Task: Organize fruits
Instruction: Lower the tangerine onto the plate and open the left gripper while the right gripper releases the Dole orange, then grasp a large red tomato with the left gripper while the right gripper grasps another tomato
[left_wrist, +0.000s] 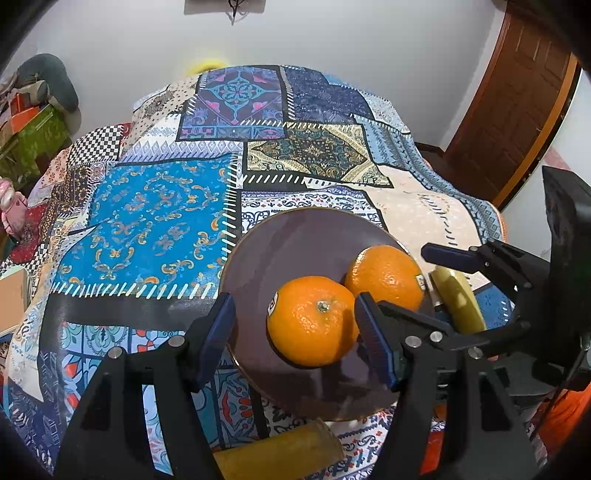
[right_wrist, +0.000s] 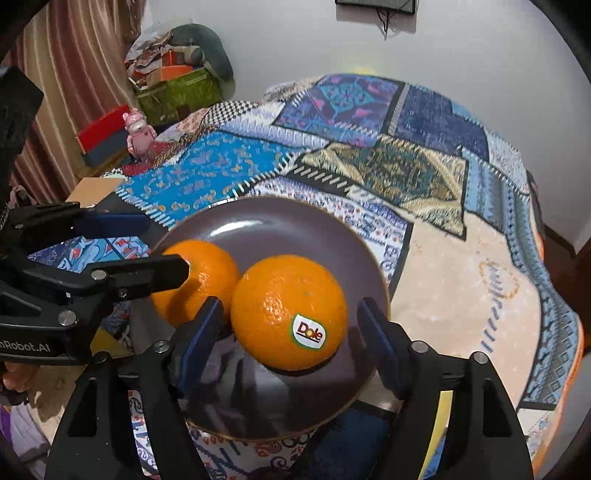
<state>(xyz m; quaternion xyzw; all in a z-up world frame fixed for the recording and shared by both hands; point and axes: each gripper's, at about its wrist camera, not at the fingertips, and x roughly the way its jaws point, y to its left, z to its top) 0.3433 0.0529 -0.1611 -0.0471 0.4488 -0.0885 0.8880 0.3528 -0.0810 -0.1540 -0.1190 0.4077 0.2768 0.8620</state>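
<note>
Nearest the lens, the left hand-held gripper (left_wrist: 295, 332) had its blue pads spread either side of the orange with the stem end up (left_wrist: 312, 321), a clear gap on the left pad's side, the right pad close at the fruit's edge, too tight to say whether it touched; nothing looked squeezed. That orange sat on the dark plate (left_wrist: 288, 243), touching the second orange (left_wrist: 384, 277), the one with the sticker. Over in the right wrist view, the right hand-held gripper (right_wrist: 291, 332) straddled that sticker orange (right_wrist: 290, 314), jaws wide and clear of it on both sides, so it held nothing either; its neighbour (right_wrist: 201, 280) lay up and to the left, partly behind the other tool's finger. The plate (right_wrist: 258, 218) rested on the patchwork cloth (right_wrist: 461, 277) over the tabletop. Both oranges were home on the plate, then, and what remained was yellow: one banana (left_wrist: 458, 302) lay off the plate's right rim, just under the right tool's fingers, its long axis running away from the camera, and another banana (left_wrist: 280, 454) lay below the plate's near edge, long axis crosswise, closest to the left tool. By that layout, each side had its own banana within reach, and the right one looked the shorter trip, though the jaws would need to cross its length, not run along it.
</note>
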